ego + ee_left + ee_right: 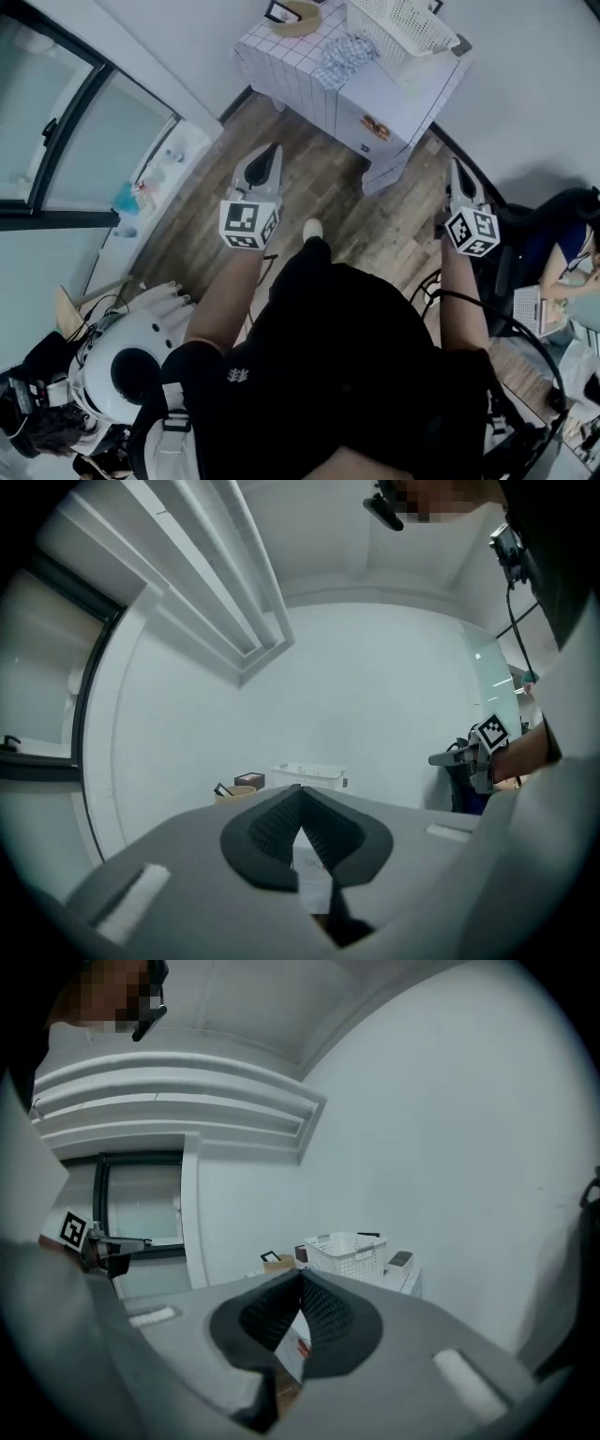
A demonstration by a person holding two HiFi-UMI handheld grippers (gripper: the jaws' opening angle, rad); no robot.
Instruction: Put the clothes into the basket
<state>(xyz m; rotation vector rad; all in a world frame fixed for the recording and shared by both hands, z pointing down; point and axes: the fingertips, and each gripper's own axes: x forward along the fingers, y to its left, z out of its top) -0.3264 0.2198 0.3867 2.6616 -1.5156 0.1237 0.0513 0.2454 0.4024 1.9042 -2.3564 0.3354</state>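
A blue checked garment (342, 58) lies on the white tiled table (309, 80) at the far side of the room. Beside it on the table stands the white plastic basket (394, 23), also seen in the left gripper view (307, 775) and the right gripper view (349, 1255). My left gripper (269, 155) hangs in the air over the wooden floor, well short of the table, with its jaws shut and nothing in them (300, 791). My right gripper (457, 171) is level with it on the right, also shut and empty (302, 1275).
A brown round container (295, 17) and a dark box (249, 781) sit at the table's left end. A glass door (56, 122) and a low shelf with bottles (141, 192) line the left. A seated person with a laptop (553, 272) is on the right; a white machine (127, 366) stands bottom left.
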